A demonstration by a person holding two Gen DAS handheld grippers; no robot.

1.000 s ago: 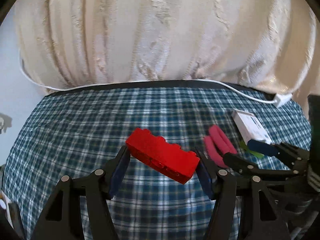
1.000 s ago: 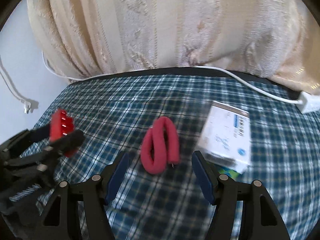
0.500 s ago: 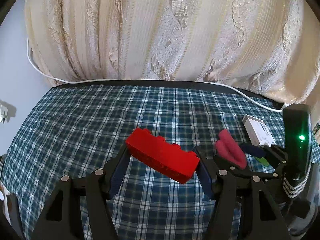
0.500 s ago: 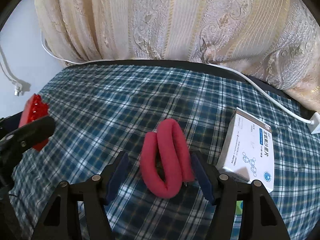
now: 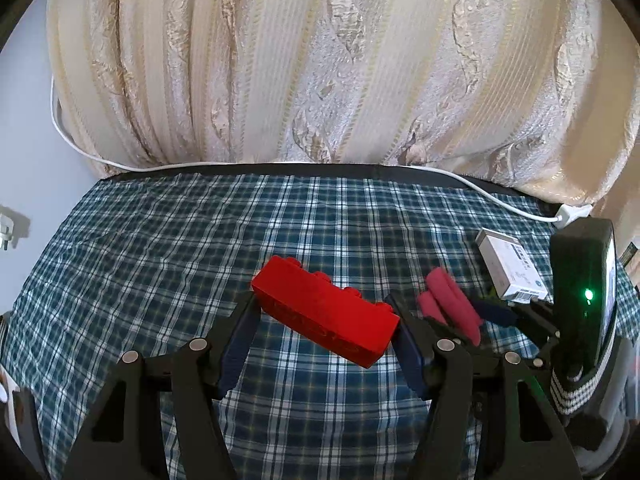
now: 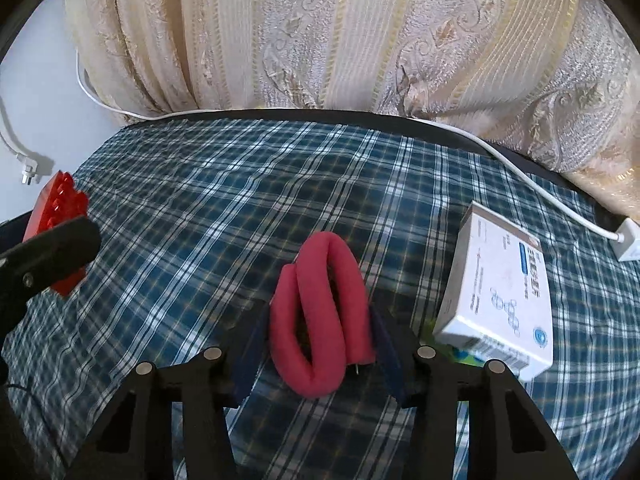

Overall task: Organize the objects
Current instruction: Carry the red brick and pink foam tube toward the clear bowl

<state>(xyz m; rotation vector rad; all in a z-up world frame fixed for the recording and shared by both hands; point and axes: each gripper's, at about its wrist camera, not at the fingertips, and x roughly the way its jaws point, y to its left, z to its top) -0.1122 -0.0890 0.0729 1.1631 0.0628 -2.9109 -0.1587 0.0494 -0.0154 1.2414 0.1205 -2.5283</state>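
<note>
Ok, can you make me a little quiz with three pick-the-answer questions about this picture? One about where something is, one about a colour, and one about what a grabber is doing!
1. Where is the white box?
A. Under the red brick
B. On the checked cloth, to the right of the pink foam tube
C. Hanging on the curtain

2. What colour is the brick in the left gripper?
A. Red
B. Yellow
C. Green

3. What is the right gripper doing?
A. Holding the white box
B. Standing wide open over bare cloth
C. Squeezing the pink foam tube

Answers:
1. B, the box lies on the cloth to the tube's right.
2. A, the brick is bright red.
3. C, its jaws have just been closing and the pads press on the tube's sides.
</note>
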